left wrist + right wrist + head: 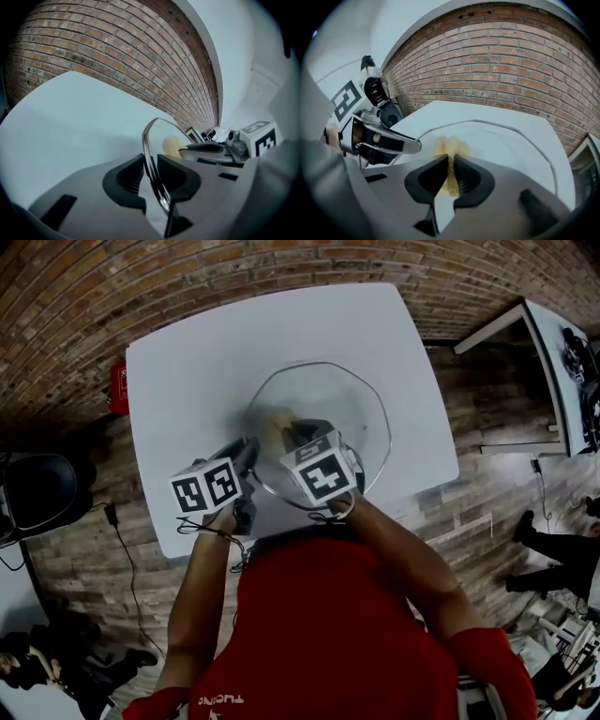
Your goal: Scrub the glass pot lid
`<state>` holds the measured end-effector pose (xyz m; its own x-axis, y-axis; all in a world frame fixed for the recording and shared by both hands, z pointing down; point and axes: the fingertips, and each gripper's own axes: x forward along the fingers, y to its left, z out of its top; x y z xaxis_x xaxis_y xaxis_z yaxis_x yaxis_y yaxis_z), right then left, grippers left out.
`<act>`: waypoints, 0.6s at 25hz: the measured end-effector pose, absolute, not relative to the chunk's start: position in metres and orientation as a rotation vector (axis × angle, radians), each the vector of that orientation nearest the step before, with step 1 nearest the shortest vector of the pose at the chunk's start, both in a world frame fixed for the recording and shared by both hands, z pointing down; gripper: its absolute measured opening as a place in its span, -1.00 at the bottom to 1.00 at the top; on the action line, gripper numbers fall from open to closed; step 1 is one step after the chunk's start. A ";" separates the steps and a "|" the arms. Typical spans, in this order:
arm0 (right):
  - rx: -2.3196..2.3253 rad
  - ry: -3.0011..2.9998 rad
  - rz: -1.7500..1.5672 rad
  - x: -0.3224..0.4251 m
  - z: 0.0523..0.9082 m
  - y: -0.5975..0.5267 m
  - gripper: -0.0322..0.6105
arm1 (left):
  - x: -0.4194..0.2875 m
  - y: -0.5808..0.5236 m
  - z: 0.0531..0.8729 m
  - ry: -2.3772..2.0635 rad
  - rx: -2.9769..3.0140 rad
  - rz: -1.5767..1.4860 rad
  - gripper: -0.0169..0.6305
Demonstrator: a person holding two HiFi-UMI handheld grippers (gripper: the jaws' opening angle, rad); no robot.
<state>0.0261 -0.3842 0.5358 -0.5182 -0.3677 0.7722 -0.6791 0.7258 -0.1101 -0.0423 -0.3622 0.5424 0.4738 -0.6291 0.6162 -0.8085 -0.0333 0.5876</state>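
brick wall [141, 277]: red-brown courses are seen across the top of the head view.
desk [187, 362]: white, with rounded corners, set before that wall.
red shirt [328, 634]: worn by the person; white lettering is printed near its lower edge, seen upside down and too blurred to be read.
glass pot lid [361, 404]: clear, with a metal rim, found over the near half of the desk; it is gripped at its near left rim, and whether it rests on the desk cannot be told.
left gripper [151, 176]: its fingers are pinched on the lid's rim, which runs edge-on between them.
right gripper [451, 174]: its fingers are drawn almost together, with the yellow sponge [449, 145] clamped between them.
marker cubes [206, 487]: one is carried on each gripper; black-and-white square patterns are shown on their faces.
yellow sponge: small and frayed, laid against the glass inside the lid's rim.
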 end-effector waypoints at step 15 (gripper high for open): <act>1.149 -1.947 0.554 0.189 0.530 -0.431 -0.73 | -0.042 -0.363 0.541 -1.241 1.723 0.214 -0.65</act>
